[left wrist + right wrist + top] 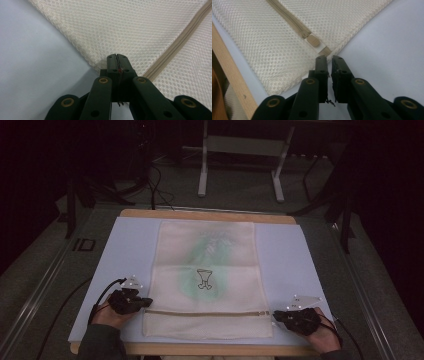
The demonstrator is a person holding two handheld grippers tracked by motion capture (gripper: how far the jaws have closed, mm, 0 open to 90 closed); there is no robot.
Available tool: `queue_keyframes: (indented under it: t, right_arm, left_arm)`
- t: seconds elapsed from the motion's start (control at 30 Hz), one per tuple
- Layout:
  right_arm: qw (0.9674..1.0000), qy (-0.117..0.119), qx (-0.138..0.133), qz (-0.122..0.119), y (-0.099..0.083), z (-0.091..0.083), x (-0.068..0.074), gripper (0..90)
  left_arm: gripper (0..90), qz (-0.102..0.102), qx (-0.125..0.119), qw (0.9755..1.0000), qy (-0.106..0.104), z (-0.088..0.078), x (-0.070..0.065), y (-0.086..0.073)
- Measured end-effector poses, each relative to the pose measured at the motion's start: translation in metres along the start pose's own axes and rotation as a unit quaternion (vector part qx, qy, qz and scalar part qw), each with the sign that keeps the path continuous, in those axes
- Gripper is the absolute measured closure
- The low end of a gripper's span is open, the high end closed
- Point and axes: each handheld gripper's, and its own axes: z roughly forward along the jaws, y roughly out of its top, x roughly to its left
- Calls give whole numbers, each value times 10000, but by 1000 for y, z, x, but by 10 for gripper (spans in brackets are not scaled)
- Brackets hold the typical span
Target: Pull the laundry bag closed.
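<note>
Already the left gripper [117, 57] was clamped on the mesh laundry bag's [207, 265] left edge on the tabletop [130, 245]; the right gripper [329, 58], closed empty beside the zipper pull [314, 40], might snag mesh

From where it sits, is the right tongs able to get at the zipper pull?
Probably yes: the right tongs sit shut at the mesh bag's edge, the zipper pull just beyond with nothing between; they'd need opening first.

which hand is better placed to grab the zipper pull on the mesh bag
Right. The right hand-held gripper has its tips just short of the zipper pull at that end of the mesh laundry bag. The left hand-held gripper sits at the opposite edge.
</note>
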Motion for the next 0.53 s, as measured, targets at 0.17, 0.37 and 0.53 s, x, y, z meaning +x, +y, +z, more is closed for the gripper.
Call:
queue_keyframes:
  t: [0.17,0.37,0.53]
  right_arm:
    - [9999,-59,-73,78,-2,-2,-3,818]
    - [9974,-420,-538,235,-6,-5,-9,680]
    - [9907,-779,-874,688,-11,-6,-19,570]
  left_arm:
    - [850,-69,-247,9997,32,-8,3,-2]
    - [779,-469,-846,9941,499,-21,13,-8]
    - [655,-889,-907,9850,1167,-22,24,-12]
